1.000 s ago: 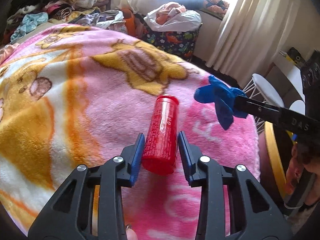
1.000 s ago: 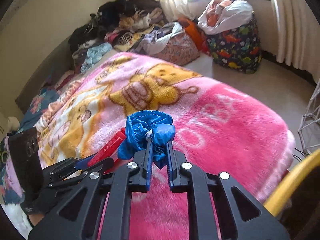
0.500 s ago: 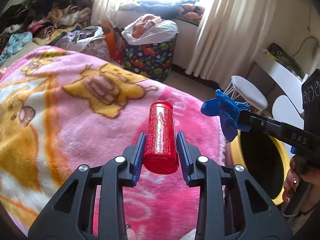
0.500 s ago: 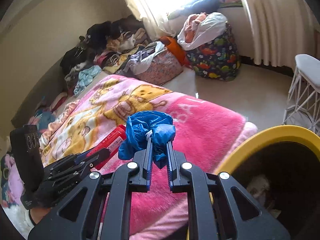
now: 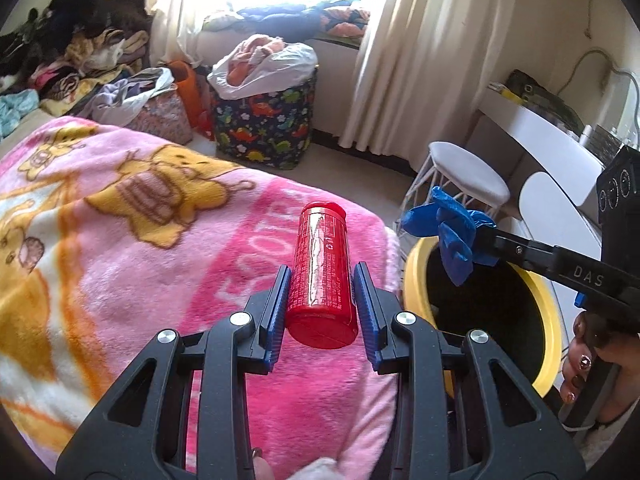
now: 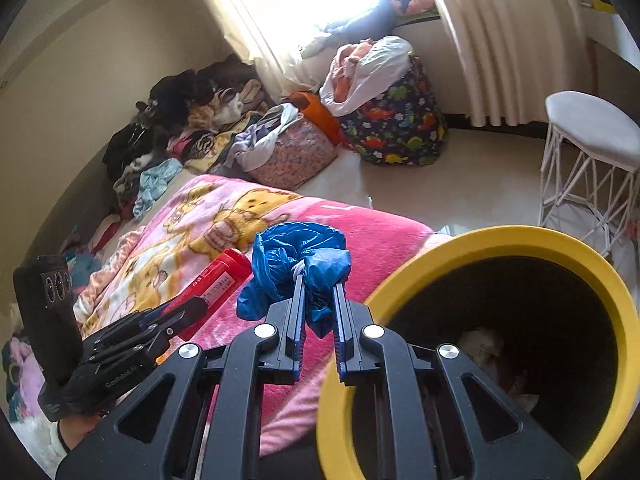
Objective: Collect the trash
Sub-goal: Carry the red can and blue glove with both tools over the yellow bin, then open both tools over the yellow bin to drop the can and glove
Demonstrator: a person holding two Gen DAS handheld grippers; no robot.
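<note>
A red plastic bottle lies lengthwise between the blue pads of my left gripper, which is shut on it above the pink blanket. My right gripper is shut on a crumpled blue plastic bag, held near the left rim of a yellow-rimmed black bin. In the left wrist view the blue bag hangs over the bin's opening. The right wrist view also shows the bottle in the left gripper. Pale scraps lie deep inside the bin.
A white wire stool stands past the bin. A dinosaur-print hamper with a white bag sits by the curtain. Piled clothes line the far wall. A white desk is at the right.
Both grippers have travelled off the middle of the blanket toward the bed's edge, still gripping their items. The yellow-rimmed bin has come fully into view, and the blue bag now hangs over it.
</note>
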